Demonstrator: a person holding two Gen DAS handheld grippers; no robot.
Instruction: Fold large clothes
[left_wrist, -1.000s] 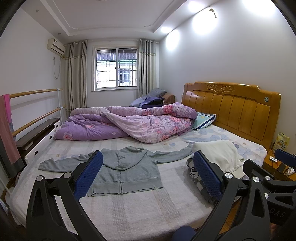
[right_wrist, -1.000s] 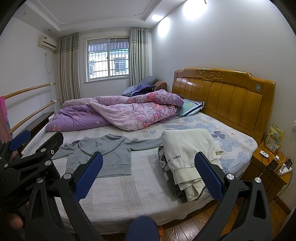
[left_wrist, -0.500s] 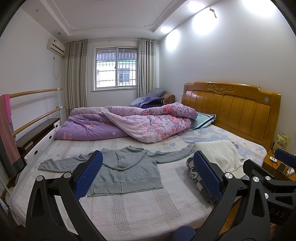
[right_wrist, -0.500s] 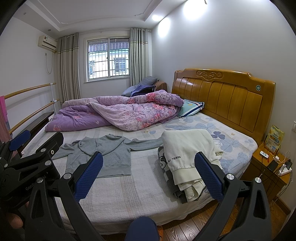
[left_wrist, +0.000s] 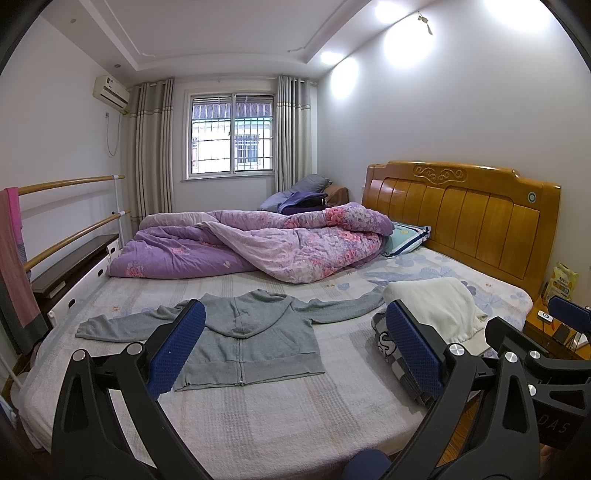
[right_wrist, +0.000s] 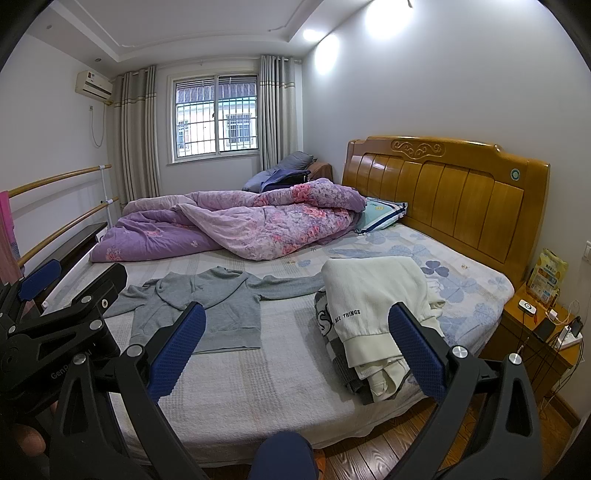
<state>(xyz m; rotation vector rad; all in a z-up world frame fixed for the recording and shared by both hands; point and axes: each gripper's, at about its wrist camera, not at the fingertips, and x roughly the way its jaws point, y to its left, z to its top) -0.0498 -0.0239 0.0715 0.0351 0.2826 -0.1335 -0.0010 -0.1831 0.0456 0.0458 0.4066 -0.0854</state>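
One grey hoodie (left_wrist: 255, 332) lies flat on the bed (left_wrist: 295, 417), sleeves spread to 9 and 3 o'clock, zipper facing up. At 3 o'clock from it sits one pile (right_wrist: 373, 321) of folded clothes, a cream piece on top and a dark patterned one under it; the hoodie's sleeve reaches the pile. One purple quilt (left_wrist: 258, 243) is bunched at 12 o'clock, with one pillow (left_wrist: 406, 236) beside the headboard (left_wrist: 465, 214).

The left gripper (left_wrist: 291, 350) and the right gripper (right_wrist: 295, 347) both hover in front of the bed, each with two blue fingers spread wide, holding nothing.

Only the right view shows the print "ALL THINGS" on the cream piece, and the nightstand (right_wrist: 535, 332) with a yellow bag (right_wrist: 552, 273). There the left gripper's body shows letters, perhaps "Gen". The left view shows "DAS" on the right gripper's body.
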